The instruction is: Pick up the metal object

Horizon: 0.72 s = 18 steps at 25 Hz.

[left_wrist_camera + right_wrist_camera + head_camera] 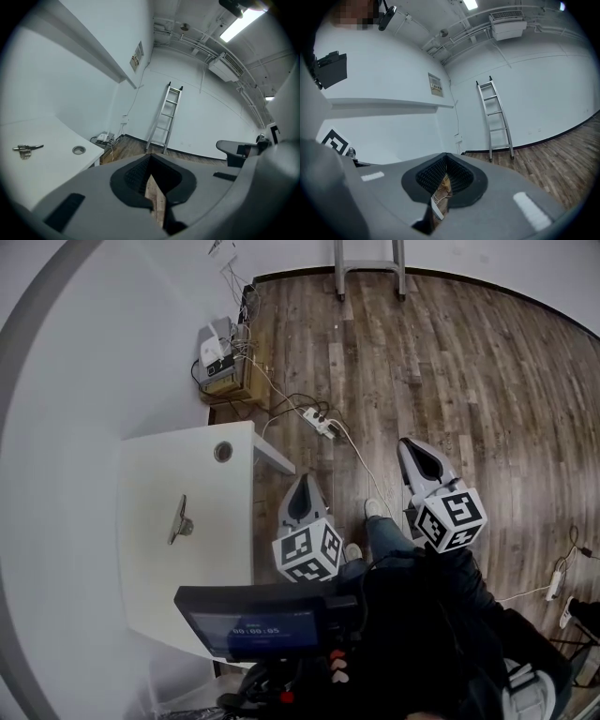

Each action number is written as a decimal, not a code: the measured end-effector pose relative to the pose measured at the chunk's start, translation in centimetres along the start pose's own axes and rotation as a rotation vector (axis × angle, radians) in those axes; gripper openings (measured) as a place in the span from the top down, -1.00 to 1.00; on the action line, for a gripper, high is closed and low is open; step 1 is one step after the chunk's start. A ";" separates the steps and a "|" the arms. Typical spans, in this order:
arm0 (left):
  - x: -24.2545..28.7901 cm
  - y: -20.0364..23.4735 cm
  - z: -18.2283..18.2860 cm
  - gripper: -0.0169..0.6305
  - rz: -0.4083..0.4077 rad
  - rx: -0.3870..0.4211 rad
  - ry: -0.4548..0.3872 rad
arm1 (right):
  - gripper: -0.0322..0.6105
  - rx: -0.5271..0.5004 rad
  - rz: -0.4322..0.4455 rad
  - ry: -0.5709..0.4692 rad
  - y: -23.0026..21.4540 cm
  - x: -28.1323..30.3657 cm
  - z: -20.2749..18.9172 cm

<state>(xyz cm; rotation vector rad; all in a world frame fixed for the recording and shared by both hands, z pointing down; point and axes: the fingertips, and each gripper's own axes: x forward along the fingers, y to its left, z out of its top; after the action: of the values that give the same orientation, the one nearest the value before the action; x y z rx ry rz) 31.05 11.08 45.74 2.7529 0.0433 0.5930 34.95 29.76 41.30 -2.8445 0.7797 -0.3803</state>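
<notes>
One metal obj (179,520) on white table (150,587); wood floor (450,362), ladder (165,116) by wall (206,126).

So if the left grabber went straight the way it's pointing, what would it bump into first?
Probably nothing close. The left gripper points past the table, over bare wooden floor. The ladder leaning on the far wall looks first in line, though the depth is hard to judge.

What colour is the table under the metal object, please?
White table, clearest in head view.
</notes>
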 end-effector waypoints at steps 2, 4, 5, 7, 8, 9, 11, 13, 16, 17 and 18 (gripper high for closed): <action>2.0 -0.4 1.7 0.95 0.000 0.015 -0.020 | 0.89 -0.007 0.010 -0.006 -1.1 1.9 1.4; 3.7 -0.8 3.1 0.95 0.007 0.023 -0.044 | 0.89 -0.011 0.023 -0.011 -2.2 3.5 2.6; 4.3 -0.9 3.7 0.95 0.017 0.018 -0.050 | 0.89 -0.012 0.032 -0.011 -2.7 4.3 3.0; 5.2 -1.1 4.5 0.95 0.035 0.006 -0.058 | 0.89 -0.017 0.050 -0.009 -3.4 5.6 3.6; 5.7 -1.0 4.6 0.95 0.044 0.005 -0.061 | 0.89 -0.019 0.061 -0.007 -3.6 6.3 3.8; 6.1 -0.8 4.7 0.95 0.056 0.003 -0.063 | 0.89 -0.021 0.075 -0.003 -3.8 6.9 4.0; 6.4 -0.5 5.1 0.95 0.087 -0.011 -0.066 | 0.89 -0.027 0.109 0.007 -3.8 8.2 4.3; 6.6 0.0 5.4 0.95 0.124 -0.025 -0.077 | 0.89 -0.036 0.153 0.017 -3.5 9.6 4.5; 6.2 1.3 5.8 0.95 0.196 -0.049 -0.109 | 0.89 -0.050 0.239 0.036 -2.3 11.7 4.7; 5.8 1.8 5.9 0.95 0.223 -0.059 -0.120 | 0.89 -0.057 0.272 0.043 -1.5 12.2 4.6; 5.3 2.4 5.9 0.95 0.250 -0.068 -0.131 | 0.89 -0.066 0.307 0.051 -0.7 12.7 4.5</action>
<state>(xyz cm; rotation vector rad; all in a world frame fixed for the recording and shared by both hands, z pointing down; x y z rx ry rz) 38.21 7.52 43.49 2.7429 -0.3493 0.4650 47.18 24.20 39.67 -2.7196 1.2380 -0.3882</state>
